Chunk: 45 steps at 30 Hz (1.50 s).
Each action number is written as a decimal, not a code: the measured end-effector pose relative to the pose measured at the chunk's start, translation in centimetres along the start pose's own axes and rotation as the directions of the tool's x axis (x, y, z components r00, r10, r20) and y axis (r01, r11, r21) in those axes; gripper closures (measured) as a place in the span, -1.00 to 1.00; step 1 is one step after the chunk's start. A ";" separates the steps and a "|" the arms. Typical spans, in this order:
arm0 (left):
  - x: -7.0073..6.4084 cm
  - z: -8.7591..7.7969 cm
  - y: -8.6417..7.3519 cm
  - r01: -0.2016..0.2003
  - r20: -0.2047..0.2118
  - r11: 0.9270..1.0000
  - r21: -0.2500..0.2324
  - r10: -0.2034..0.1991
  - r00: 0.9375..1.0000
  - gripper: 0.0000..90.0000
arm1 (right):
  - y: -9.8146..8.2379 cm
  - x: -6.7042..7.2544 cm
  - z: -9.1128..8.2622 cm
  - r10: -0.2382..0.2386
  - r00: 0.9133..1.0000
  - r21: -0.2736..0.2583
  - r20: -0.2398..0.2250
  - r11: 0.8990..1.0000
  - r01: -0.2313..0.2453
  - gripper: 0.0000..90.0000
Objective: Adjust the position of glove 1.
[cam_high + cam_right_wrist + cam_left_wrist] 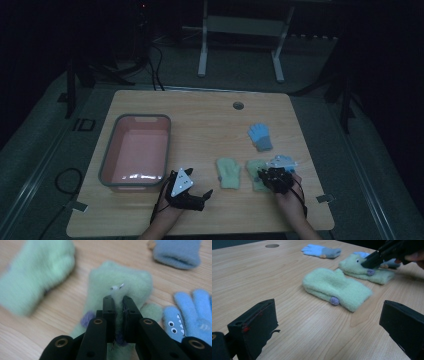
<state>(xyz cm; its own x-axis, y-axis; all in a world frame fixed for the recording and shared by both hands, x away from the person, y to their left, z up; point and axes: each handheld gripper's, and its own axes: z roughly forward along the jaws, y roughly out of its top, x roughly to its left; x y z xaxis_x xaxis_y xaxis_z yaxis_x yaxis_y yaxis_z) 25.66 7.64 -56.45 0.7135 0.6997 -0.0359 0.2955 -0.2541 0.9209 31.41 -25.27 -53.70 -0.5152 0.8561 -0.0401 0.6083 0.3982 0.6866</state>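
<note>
The right hand-held gripper [263, 176] sits low over the near right part of the bench [200, 115], its jaws pressed together on a pinch of a green mitten [255, 169]. In the right gripper view the two black jaws stand almost touching, with pale green fleece caught between their tips just below the mitten's small stuck-on eyes; the mitten [117, 287] lies flat on the wood beneath them. The person's right hand [290, 192] comes in from the bottom edge of the high view, forearm angled up and slightly inward, the gripper pointing forward and down at the mitten.

The left hand-held gripper [202, 196] rests near the front edge of the bench, just right of a pink tub [112, 150] with a grey rim. Its jaws are wide apart with nothing between them; the left gripper view looks level across the wood between them. The left hand [167, 212] lies low, the gripper pointing toward the right.

A second green mitten [228, 173] lies between the two grippers, close beside the clamped one but apart from it; in the left gripper view it [337, 288] is the nearer, with a purple spot on its side. A blue glove [260, 136] lies farther back on the bench. Another blue glove [192, 315] with eyes and teeth lies just beside the clamped mitten.
</note>
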 end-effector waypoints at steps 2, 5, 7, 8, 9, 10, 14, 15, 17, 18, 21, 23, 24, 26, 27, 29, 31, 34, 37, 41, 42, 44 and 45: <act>0.0 0.0 0.0 0.001 -0.001 1.000 0.000 -0.001 1.000 -0.96 | 0.5 0.2 -0.6 0.009 0.999 -0.023 0.035 1.000 -0.008 0.85; 0.0 0.0 0.0 -0.002 -0.003 1.000 0.001 0.002 1.000 -0.96 | 1.8 0.6 -1.9 0.039 0.998 -0.062 0.047 0.997 -0.036 0.86; 0.0 0.0 0.0 -0.005 -0.004 1.000 0.002 0.005 1.000 -0.96 | 2.9 1.1 -2.6 0.052 0.998 -0.082 0.037 0.995 -0.049 0.86; -0.1 0.0 0.0 -0.004 -0.004 1.000 0.000 0.004 1.000 -0.96 | 3.4 1.5 -3.0 0.060 0.998 -0.102 0.036 0.993 -0.056 0.86; -0.1 0.0 0.0 -0.004 -0.004 1.000 0.000 0.004 1.000 -0.96 | 3.9 1.9 -3.4 0.058 0.998 -0.117 0.034 0.992 -0.054 0.86; -0.1 0.0 0.0 -0.006 -0.005 1.000 0.001 0.006 1.000 -0.96 | 4.4 2.3 -3.7 0.062 0.998 -0.131 0.029 0.990 -0.058 0.86; -0.1 0.0 0.0 -0.007 -0.009 1.000 0.001 0.007 1.000 -0.96 | 6.0 3.6 -4.8 0.089 0.996 -0.181 0.013 0.980 -0.085 0.86; -0.1 0.0 0.0 -0.007 -0.009 1.000 0.001 0.007 1.000 -0.96 | 6.0 3.6 -4.8 0.089 0.996 -0.181 0.013 0.980 -0.085 0.86; 0.0 0.0 0.0 -0.001 -0.010 1.000 0.000 0.001 1.000 -0.96 | 6.9 4.7 -5.2 0.088 0.996 -0.197 0.014 0.977 -0.083 0.86; 0.0 0.0 0.0 0.001 -0.013 1.000 -0.001 -0.001 1.000 -0.96 | 7.2 5.2 -5.2 0.077 0.997 -0.195 0.016 0.978 -0.072 0.86; -0.1 0.0 0.0 -0.007 -0.018 1.000 -0.001 0.007 1.000 -0.96 | 7.8 6.2 -5.1 0.090 0.996 -0.194 0.000 0.977 -0.089 0.86; -0.2 0.0 0.0 -0.010 -0.020 1.000 -0.001 0.010 1.000 -0.96 | 7.9 6.9 -4.7 0.103 0.995 -0.186 -0.015 0.977 -0.104 0.86; -0.2 0.0 0.0 -0.010 -0.021 1.000 -0.001 0.010 1.000 -0.96 | 7.9 7.1 -4.5 0.103 0.995 -0.178 -0.015 0.978 -0.104 0.86; -0.2 0.0 0.0 -0.012 -0.021 1.000 0.001 0.012 1.000 -0.96 | 7.7 7.7 -3.9 0.110 0.994 -0.166 -0.028 0.980 -0.113 0.86; -0.2 0.0 0.0 -0.014 -0.021 1.000 0.001 0.014 1.000 -0.96 | 7.5 8.0 -3.5 0.110 0.994 -0.153 -0.027 0.982 -0.113 0.86; -0.2 0.0 0.0 -0.016 -0.022 1.000 0.001 0.016 1.000 -0.96 | 7.3 8.5 -2.8 0.114 0.993 -0.136 -0.031 0.984 -0.117 0.86; -0.3 0.0 0.0 -0.020 -0.022 1.000 0.002 0.020 1.000 -0.96 | 7.0 9.0 -2.2 0.105 0.994 -0.119 -0.026 0.987 -0.107 0.86; -0.3 0.0 0.0 -0.020 -0.022 1.000 0.002 0.020 1.000 -0.96 | 6.4 9.4 -1.2 0.104 0.994 -0.089 -0.024 0.990 -0.106 0.85; -0.3 0.0 0.0 -0.020 -0.021 1.000 0.002 0.020 1.000 -0.96 | 6.0 9.5 -0.4 0.110 0.994 -0.069 -0.022 0.991 -0.111 0.85; -0.3 0.0 0.0 -0.019 -0.022 1.000 0.002 0.019 1.000 -0.96 | 5.5 9.5 0.6 0.122 0.992 -0.045 -0.027 0.991 -0.123 0.85; -0.3 0.0 0.0 -0.019 -0.022 1.000 0.003 0.019 1.000 -0.96 | 5.4 9.5 0.9 0.121 0.992 -0.038 -0.030 0.992 -0.122 0.85; -0.3 0.0 0.0 -0.019 -0.021 1.000 0.003 0.019 1.000 -0.96 | 5.3 9.5 1.2 0.122 0.992 -0.033 -0.028 0.992 -0.123 0.84; -0.3 0.0 0.0 -0.019 -0.022 1.000 0.004 0.020 1.000 -0.96 | 5.2 9.6 1.4 0.117 0.993 -0.031 -0.021 0.993 -0.118 0.83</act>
<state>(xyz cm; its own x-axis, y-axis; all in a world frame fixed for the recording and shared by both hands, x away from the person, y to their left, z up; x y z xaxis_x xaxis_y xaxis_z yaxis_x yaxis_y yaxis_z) 25.46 7.41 -56.44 0.7050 0.7092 -0.0094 0.2839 -0.2701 0.9200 30.48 -14.55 -51.52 -0.4526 0.8900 0.0558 0.6459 0.2841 0.7086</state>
